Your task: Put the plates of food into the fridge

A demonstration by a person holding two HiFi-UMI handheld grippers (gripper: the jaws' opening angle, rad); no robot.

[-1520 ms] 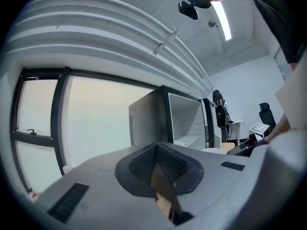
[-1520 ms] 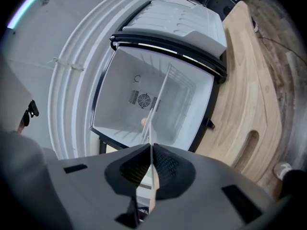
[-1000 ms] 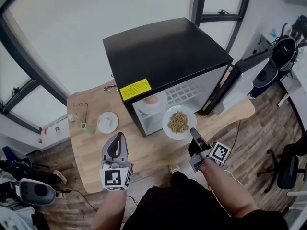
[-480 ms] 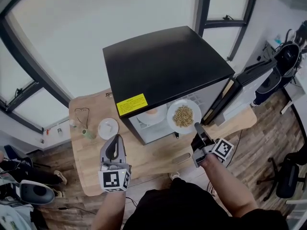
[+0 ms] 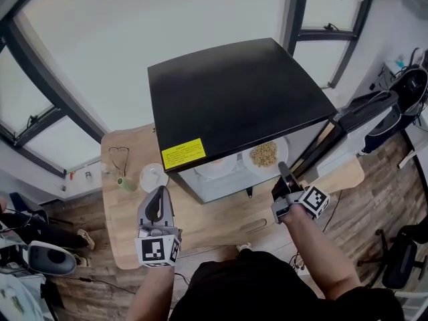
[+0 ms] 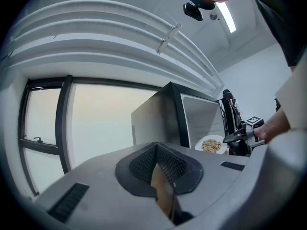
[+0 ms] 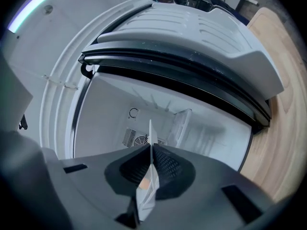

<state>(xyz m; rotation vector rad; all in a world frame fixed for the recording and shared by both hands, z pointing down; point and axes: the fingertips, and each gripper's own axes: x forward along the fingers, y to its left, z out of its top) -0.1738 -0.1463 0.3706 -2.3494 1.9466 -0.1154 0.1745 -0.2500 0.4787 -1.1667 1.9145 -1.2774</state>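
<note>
Plate [image 5: 262,170] half hidden under fridge [image 5: 234,92] top, right tongs [image 5: 283,169] clamping rim; left tongs [image 5: 158,192] closed.

Head view looks steeply down on the fridge [image 5: 234,92]; both gripper views share it, the right from nearer.

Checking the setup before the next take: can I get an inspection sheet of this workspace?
Surface: wooden table, carrying the fridge, whose door is open.
Job's things: plate of grain at the fridge mouth; second plate inside.
Clutter: small white dish, glasses, green item, all left of the fridge.
Grippers: right gripper shut on the grain plate's rim; left gripper shut, empty.
Cables: thin lead on the floor.
Surroundings: windows, wood floor, office chair.
</note>
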